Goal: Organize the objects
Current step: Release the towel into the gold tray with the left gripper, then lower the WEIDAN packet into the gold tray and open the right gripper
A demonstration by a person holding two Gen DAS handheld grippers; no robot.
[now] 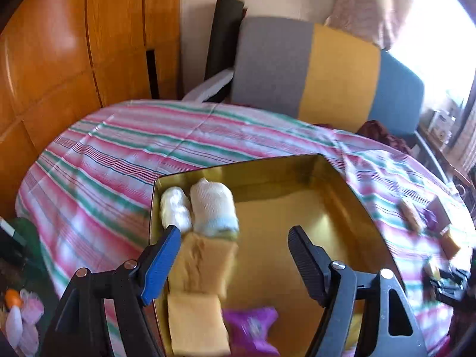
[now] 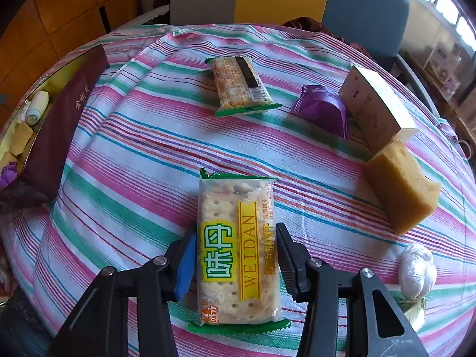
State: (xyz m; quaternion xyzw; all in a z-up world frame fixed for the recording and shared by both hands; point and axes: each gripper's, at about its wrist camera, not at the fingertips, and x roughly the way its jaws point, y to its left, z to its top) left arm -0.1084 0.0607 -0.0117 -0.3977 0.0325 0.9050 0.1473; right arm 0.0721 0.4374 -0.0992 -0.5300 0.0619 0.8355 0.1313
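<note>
Your left gripper point(image 1: 235, 238) and right gripper point(image 2: 236, 242) match: black linkage arms with silver rivets, one blue-padded finger point(image 2: 186, 267), one black ribbed finger point(image 2: 290, 264).

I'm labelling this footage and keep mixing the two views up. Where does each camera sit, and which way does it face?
Left wrist: on the left gripper, jaws open and empty, looking down into the gold box with rolled socks.
Right wrist: on the right gripper, closed on a cracker packet, facing across the striped tablecloth.
Shared: tablecloth, box, colour-block chair.
</note>
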